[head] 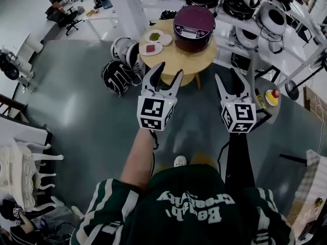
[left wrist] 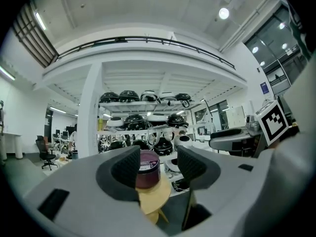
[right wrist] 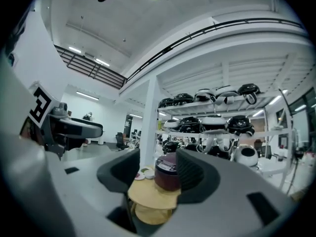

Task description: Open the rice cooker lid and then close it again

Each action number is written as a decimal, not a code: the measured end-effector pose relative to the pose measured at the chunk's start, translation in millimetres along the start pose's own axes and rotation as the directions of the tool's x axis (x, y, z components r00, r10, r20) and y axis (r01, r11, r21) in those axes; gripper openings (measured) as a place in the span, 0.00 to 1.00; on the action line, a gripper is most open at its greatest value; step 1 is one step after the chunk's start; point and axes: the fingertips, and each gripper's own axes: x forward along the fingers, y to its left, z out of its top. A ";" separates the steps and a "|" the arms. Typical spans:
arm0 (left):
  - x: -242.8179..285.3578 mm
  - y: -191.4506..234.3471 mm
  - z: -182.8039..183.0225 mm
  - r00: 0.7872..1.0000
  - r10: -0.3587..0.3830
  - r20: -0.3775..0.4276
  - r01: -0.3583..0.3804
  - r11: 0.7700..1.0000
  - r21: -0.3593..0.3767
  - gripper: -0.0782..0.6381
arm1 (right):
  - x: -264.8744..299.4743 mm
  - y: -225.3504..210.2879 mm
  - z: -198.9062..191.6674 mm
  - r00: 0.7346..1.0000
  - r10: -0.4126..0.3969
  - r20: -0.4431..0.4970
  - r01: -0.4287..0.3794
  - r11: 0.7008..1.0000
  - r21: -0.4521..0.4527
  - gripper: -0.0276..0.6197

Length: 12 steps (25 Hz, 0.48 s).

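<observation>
A dark maroon rice cooker (head: 193, 27) with its lid down stands on a round wooden table (head: 196, 60) ahead of me. In the left gripper view the rice cooker (left wrist: 147, 169) shows far off between the jaws, and in the right gripper view the same rice cooker (right wrist: 167, 171) sits on the round table (right wrist: 154, 197). My left gripper (head: 167, 75) is open and empty, short of the table's near edge. My right gripper (head: 235, 77) is also open and empty, to the right of the table. Neither touches the cooker.
Small plates of food (head: 152, 41) lie on the table's left part. Shelves (head: 265, 24) loaded with other cookers stand behind and to the right. Dark and white cookers (head: 120, 65) sit on the floor left of the table. A small grey side table (head: 270, 98) is at the right.
</observation>
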 end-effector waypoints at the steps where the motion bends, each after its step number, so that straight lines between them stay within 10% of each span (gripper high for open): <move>1: 6.8 4.0 -1.5 1.000 -0.002 -0.002 0.002 1.000 -0.003 0.42 | 7.7 -2.2 -1.1 1.000 0.000 -0.002 0.000 1.000 0.001 0.41; 12: 115.8 53.1 -20.4 0.999 -0.032 -0.013 0.032 0.999 -0.003 0.42 | 128.1 -44.2 -19.6 1.000 0.018 0.004 -0.018 1.000 0.007 0.42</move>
